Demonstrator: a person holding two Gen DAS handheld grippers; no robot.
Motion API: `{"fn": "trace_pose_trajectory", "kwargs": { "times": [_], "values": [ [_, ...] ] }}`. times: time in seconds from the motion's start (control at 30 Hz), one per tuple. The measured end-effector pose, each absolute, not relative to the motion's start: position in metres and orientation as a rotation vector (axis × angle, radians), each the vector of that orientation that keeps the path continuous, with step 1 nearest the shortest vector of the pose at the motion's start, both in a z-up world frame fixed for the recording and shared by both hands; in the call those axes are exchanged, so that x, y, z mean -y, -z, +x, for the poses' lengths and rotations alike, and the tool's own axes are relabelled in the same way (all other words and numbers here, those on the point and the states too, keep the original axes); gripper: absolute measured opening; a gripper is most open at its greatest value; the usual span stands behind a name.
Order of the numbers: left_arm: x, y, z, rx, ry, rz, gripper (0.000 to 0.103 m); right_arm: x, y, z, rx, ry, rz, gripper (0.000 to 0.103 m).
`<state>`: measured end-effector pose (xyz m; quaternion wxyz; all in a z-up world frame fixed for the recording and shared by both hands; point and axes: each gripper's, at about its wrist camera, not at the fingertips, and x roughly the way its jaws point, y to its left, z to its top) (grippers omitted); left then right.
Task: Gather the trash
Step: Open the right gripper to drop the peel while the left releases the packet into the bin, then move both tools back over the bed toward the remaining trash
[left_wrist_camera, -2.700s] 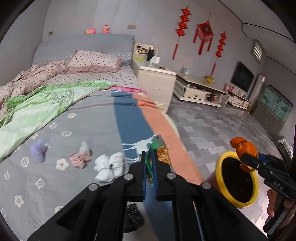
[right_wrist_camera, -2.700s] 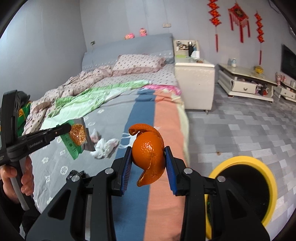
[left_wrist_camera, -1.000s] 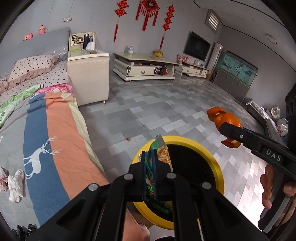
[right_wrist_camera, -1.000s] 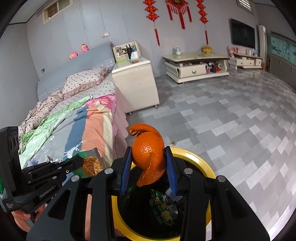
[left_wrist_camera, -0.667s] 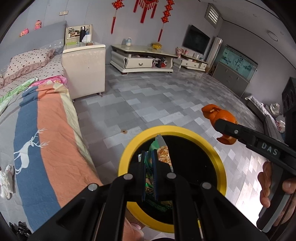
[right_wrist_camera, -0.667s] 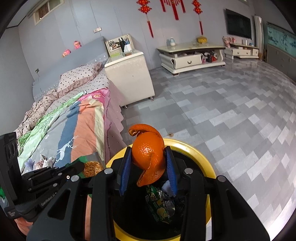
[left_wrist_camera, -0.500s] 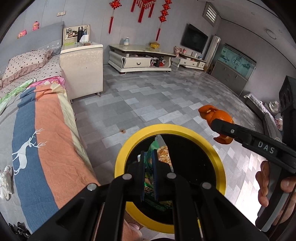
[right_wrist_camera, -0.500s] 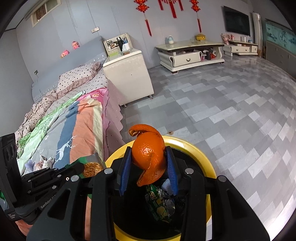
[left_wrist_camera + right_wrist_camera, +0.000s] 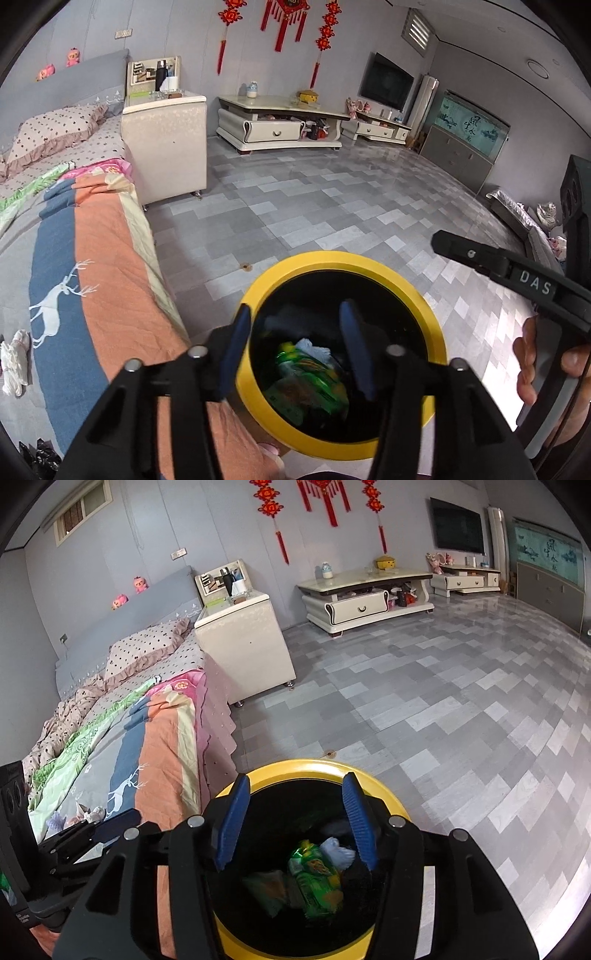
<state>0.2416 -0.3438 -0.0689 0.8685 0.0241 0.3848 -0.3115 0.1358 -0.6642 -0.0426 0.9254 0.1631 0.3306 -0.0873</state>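
Lying inside yellow-rimmed bin (image 9: 310, 767): green snack wrapper (image 9: 317, 878), pale crumpled tissue (image 9: 338, 851). Right gripper (image 9: 295, 819) over bin mouth, jaws opening, nothing between. Left gripper (image 9: 295, 343) likewise, jaws opening, empty. Bed (image 9: 92, 251) at 9 o'clock of bin, touching rim; nightstand (image 9: 243, 646) at 11 o'clock.

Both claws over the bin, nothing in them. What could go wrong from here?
1. Both claws hang close together over the bin with jaws opening; pulling away at once could knock one against the other.
2. The bin stands tight against the bed; a bump on its yellow rim could tip it.
3. White tissues lie on the bed, easy to miss.
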Motion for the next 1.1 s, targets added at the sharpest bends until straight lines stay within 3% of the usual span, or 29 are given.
{"fn": "trace_pose_trajectory", "kwargs": {
  "times": [0.5,1.1],
  "values": [
    [0.294,0.063,0.243,-0.789,0.547,0.016,0.078,0.652,0.036,0.124,-0.662,0.160,0.362,0.063],
    [0.170,0.051,0.260,-0.759,0.335,-0.060,0.082,0.557,0.016,0.143,-0.647,0.005,0.280,0.072]
  ]
}}
